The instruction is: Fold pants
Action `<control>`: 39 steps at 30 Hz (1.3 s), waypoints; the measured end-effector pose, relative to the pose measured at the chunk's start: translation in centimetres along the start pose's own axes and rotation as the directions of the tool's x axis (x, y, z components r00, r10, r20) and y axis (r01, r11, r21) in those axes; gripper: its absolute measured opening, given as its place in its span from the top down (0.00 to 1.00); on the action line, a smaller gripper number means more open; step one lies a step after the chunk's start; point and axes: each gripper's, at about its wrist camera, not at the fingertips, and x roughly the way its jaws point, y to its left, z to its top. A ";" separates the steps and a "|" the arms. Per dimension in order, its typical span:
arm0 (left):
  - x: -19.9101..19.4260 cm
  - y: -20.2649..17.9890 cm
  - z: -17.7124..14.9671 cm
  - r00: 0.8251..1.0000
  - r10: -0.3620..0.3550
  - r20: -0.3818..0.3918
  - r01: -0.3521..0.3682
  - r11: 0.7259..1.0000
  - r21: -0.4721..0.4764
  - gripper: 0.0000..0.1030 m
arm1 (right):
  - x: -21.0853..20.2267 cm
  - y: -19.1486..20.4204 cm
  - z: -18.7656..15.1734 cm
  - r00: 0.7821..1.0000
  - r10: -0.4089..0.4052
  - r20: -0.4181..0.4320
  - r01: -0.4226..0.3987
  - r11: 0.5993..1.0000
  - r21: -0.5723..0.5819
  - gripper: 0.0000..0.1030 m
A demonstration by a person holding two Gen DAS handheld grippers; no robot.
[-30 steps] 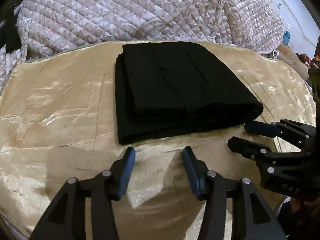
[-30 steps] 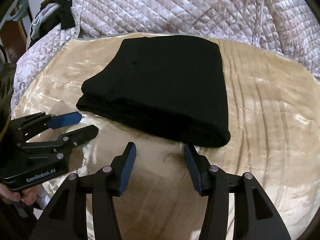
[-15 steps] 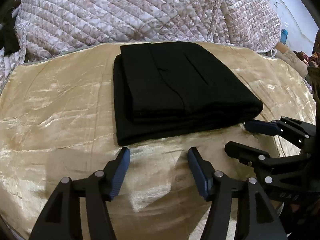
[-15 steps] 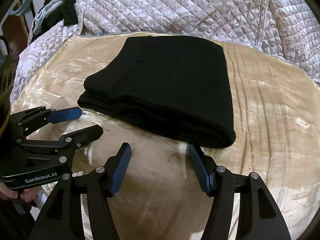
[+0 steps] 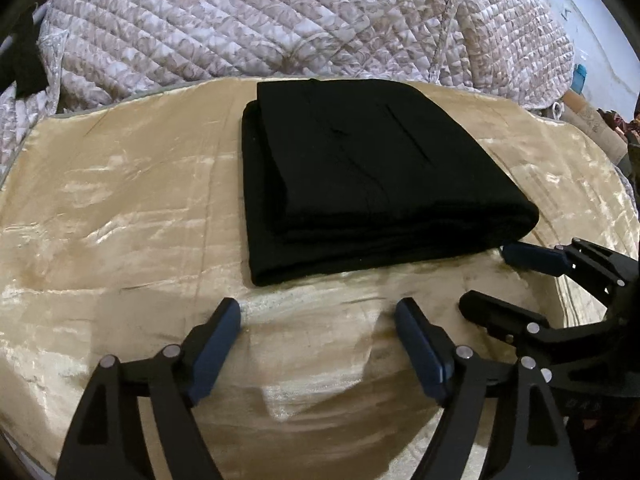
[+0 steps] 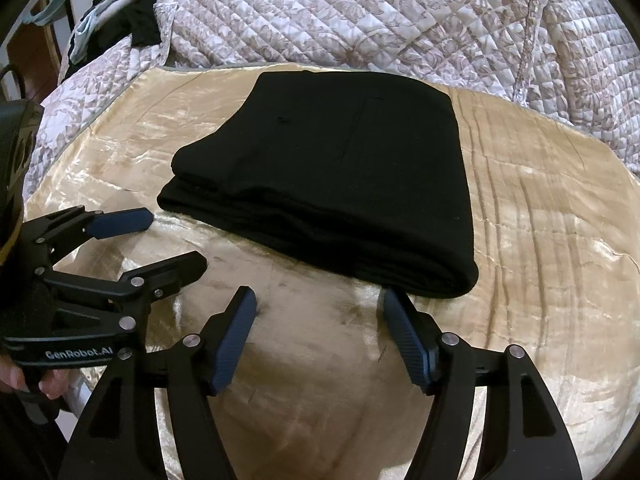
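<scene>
- Here we see the black pants [image 5: 372, 176] folded into a thick rectangular stack, lying flat on a shiny gold cloth [image 5: 120, 208] just ahead of both grippers.
- Our left gripper [image 5: 318, 312] hangs over the gold cloth with its blue-padded fingers spread wide and nothing between them; the stack's near edge sits just beyond the fingertips, apart from them.
- Our right gripper [image 6: 318, 300] is likewise spread wide and holds nothing; its right fingertip is just short of the near corner of the pants [image 6: 332, 176], and we cannot tell whether it touches.
- In the right wrist view the left gripper [image 6: 172, 240] shows at the lower left, its body printed "GenRobot.AI" in white.
- In the left wrist view the right gripper [image 5: 486, 276] enters from the right, one pad close to the stack's right corner; faint letters on its body read something like "DAS", too dim to be sure.
- Beyond the gold cloth lies a quilted floral bedspread [image 6: 360, 12].
</scene>
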 end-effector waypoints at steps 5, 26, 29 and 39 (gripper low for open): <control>0.1 -0.1 0.0 1.000 0.007 0.003 -0.007 1.000 0.010 0.20 | 0.1 0.0 0.0 1.000 -0.002 0.000 0.002 1.000 -0.006 0.35; 0.0 -0.1 -0.1 1.000 0.002 0.008 -0.002 1.000 0.009 0.19 | 0.1 0.1 0.0 1.000 -0.007 0.002 0.007 1.000 -0.010 0.33; 0.0 -0.1 -0.1 1.000 0.002 0.009 -0.002 1.000 0.011 0.19 | 0.1 0.1 0.0 1.000 -0.008 0.002 0.008 1.000 -0.012 0.33; 0.0 -0.1 -0.2 1.000 0.002 0.009 -0.002 1.000 0.010 0.19 | 0.1 0.1 0.0 1.000 -0.008 0.002 0.008 1.000 -0.013 0.33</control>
